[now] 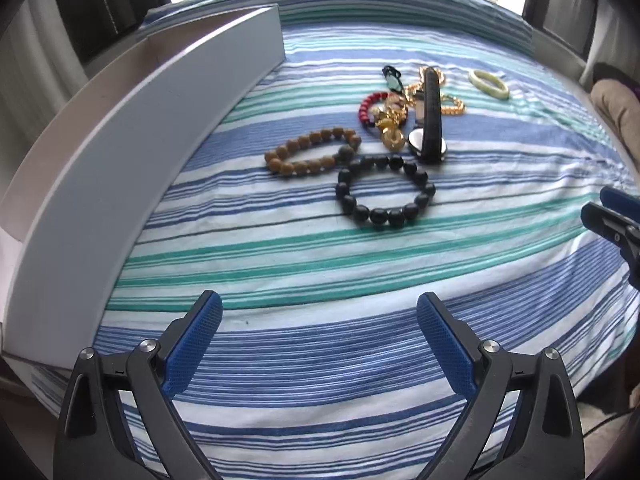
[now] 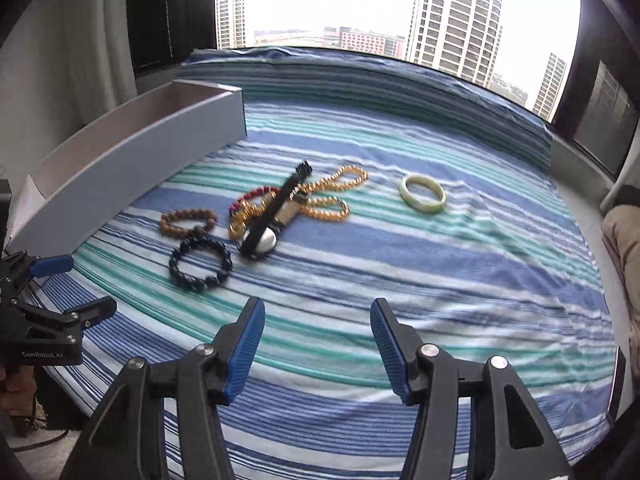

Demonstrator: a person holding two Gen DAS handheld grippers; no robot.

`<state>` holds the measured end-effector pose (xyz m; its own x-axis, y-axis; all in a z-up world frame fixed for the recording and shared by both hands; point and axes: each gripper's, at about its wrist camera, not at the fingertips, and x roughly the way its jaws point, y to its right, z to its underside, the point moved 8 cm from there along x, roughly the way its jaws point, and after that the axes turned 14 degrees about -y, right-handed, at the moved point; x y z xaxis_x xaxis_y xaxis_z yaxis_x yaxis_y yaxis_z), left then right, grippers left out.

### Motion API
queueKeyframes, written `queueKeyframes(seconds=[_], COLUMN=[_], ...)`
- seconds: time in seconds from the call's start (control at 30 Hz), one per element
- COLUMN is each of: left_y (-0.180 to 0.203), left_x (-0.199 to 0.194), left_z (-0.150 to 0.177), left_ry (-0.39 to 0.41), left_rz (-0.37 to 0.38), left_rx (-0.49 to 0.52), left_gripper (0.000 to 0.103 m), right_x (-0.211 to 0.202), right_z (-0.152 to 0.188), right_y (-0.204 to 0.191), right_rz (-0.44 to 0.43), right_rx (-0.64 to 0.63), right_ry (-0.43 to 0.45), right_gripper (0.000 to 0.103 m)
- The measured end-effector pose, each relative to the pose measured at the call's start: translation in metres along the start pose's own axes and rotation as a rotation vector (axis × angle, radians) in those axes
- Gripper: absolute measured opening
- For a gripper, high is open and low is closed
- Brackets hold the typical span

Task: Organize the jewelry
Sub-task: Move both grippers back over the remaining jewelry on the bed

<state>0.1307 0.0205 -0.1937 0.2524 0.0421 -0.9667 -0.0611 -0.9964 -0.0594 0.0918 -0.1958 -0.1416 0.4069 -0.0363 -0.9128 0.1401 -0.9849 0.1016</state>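
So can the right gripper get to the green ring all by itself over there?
Probably yes. The right gripper is open, and only bare striped sheet lies between it and the green bangle, which sits apart from the other jewelry.

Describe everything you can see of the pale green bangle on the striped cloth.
The pale green bangle is a smooth, glossy, rigid ring, jade-like in look, whole and closed. It lies flat on the striped cloth, apart from the other jewelry, on the side away from the grey box. Nothing but the cloth touches it; neither gripper is near.

"GenRobot.AI" in pale letters on the left tool (image 2: 84,286) body.
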Motion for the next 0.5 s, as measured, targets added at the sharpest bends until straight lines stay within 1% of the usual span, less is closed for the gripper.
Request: queueKeyframes(seconds=[0.13, 0.23, 0.3, 0.5], left_y=[0.007, 0.009, 0.011, 0.016], left_x=[0.014, 0.020, 0.024, 0.032], left_z=[0.005, 0.006, 0.007, 0.012], left_ry=[-0.035, -0.051, -0.063, -0.082], left_rz=[0.018, 0.011, 0.011, 0.011], left_rx=[-0.011, -0.013, -0.011, -0.004], left_gripper=[0.098, 0.098, 0.098, 0.098], right_x=[0.029, 0.038, 0.042, 0.049], right_z=[0.030, 0.042, 0.044, 0.046], right_y=[0.008, 0.007, 0.008, 0.013], right_rz=[-0.026, -0.027, -0.014, -0.012], right_rx=[0.049, 0.050, 0.050, 0.070], right_ry=[-0.065, -0.075, -0.069, -0.069], right_gripper=[0.056, 0.056, 0.056, 0.056])
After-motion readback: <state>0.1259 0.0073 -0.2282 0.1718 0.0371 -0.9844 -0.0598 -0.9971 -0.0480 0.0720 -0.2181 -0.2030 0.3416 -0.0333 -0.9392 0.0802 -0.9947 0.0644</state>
